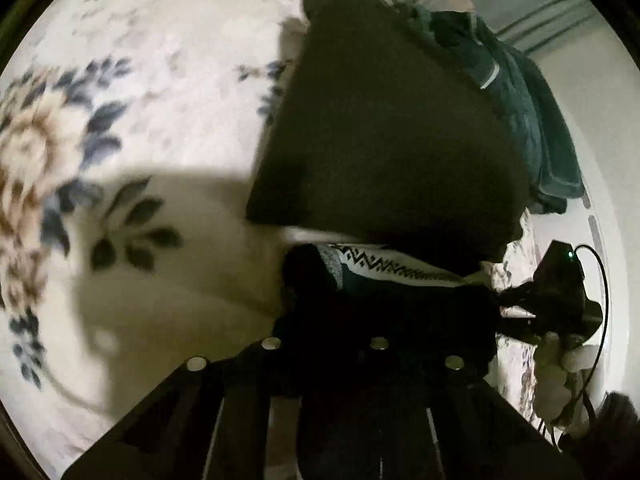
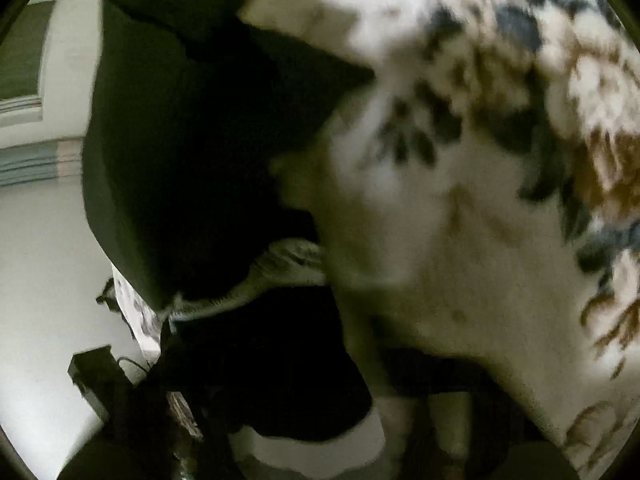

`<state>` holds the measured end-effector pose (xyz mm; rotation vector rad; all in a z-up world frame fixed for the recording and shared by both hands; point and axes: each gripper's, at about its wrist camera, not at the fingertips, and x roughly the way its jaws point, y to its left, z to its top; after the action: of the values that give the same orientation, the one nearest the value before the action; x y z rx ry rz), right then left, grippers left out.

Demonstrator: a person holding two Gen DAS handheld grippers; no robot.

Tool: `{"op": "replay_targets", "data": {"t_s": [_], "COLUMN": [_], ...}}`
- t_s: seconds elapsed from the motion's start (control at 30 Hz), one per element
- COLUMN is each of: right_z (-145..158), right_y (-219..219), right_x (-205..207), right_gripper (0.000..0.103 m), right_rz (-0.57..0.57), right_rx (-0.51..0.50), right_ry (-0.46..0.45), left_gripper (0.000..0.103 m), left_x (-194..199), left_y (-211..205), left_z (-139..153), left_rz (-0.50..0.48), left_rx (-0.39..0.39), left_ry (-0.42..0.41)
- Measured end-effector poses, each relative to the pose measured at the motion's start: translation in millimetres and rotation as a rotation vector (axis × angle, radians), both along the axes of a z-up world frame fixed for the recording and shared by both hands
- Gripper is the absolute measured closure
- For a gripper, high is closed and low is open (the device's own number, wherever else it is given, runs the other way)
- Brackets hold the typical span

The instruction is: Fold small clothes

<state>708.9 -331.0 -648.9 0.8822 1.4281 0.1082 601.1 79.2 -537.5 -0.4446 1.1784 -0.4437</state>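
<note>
A dark, near-black garment (image 1: 384, 128) hangs lifted above the floral blanket (image 1: 132, 80). Its patterned white waistband (image 1: 392, 268) sits at my left gripper (image 1: 384, 280), which is shut on that edge; the fingers are lost in dark cloth. In the right wrist view the same dark garment (image 2: 192, 152) hangs at left, with a light hem (image 2: 280, 264) pinched at my right gripper (image 2: 276, 300). The picture is blurred and the fingers are dark. The other gripper (image 1: 560, 292) shows at the right in the left wrist view.
A teal fleece garment (image 1: 532, 128) lies beyond the dark one at the blanket's far right. A white wall (image 2: 44, 272) and striped curtain (image 2: 32, 164) stand past the bed edge. The floral blanket (image 2: 480, 200) fills the right side.
</note>
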Motion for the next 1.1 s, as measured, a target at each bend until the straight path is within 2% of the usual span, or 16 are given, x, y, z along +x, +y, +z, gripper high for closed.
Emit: {"op": "replay_targets", "data": {"t_s": [0.17, 0.27, 0.33, 0.4, 0.47, 0.5, 0.53, 0.57, 0.63, 0.7, 0.73, 0.77, 0.87, 0.9, 0.93, 1.1], "right_z": [22, 13, 10, 18, 27, 33, 41, 46, 46, 36, 25, 15, -14, -18, -18, -8], "right_y": [-8, 2, 5, 0, -10, -16, -23, -30, -37, -42, -44, -49, -32, -31, -33, -32], "right_x": [24, 37, 34, 27, 11, -1, -19, -39, -74, -106, -124, -137, -164, -169, -170, -169], "right_gripper": [0.097, 0.097, 0.094, 0.083, 0.045, 0.041, 0.040, 0.040, 0.040, 0.040, 0.040, 0.040, 0.045, 0.056, 0.088, 0.094], "right_rz": [-0.012, 0.046, 0.090, 0.116, 0.114, 0.107, 0.101, 0.094, 0.070, 0.047, 0.030, 0.007, -0.100, -0.129, -0.148, -0.152], "right_rx": [-0.111, -0.170, -0.191, -0.160, -0.089, -0.061, -0.038, -0.022, 0.015, 0.063, 0.098, 0.132, 0.238, 0.270, 0.293, 0.153], "right_ry": [-0.042, 0.017, 0.037, 0.058, 0.053, 0.040, 0.027, 0.026, 0.040, 0.077, 0.100, 0.116, 0.128, 0.095, 0.073, 0.056], "left_gripper": [0.098, 0.098, 0.093, 0.093, 0.077, 0.068, 0.046, 0.038, 0.038, 0.040, 0.051, 0.096, 0.097, 0.097, 0.097, 0.098], "left_x": [9, 15, 14, 4, -15, -24, -37, -55, -78, -95, -100, -107, -108, -106, -104, -95], "left_y": [16, 14, 23, 34, 45, 47, 51, 55, 54, 40, 34, 28, 25, 27, 32, 47], "left_z": [0, -17, -18, -9, 1, 4, 7, 10, 7, 1, -2, -5, -5, -4, -4, -11], "left_rz": [0.044, 0.024, 0.047, 0.072, 0.094, 0.096, 0.103, 0.117, 0.102, 0.060, 0.055, 0.045, 0.069, 0.075, 0.084, 0.122], "left_rx": [0.014, 0.030, -0.026, -0.077, -0.121, -0.136, -0.149, -0.163, -0.192, -0.160, -0.146, -0.149, -0.148, -0.148, -0.154, -0.140], "left_ry": [-0.017, 0.012, 0.057, 0.092, 0.103, 0.109, 0.118, 0.126, 0.153, 0.173, 0.169, 0.163, 0.136, 0.125, 0.124, 0.128]}}
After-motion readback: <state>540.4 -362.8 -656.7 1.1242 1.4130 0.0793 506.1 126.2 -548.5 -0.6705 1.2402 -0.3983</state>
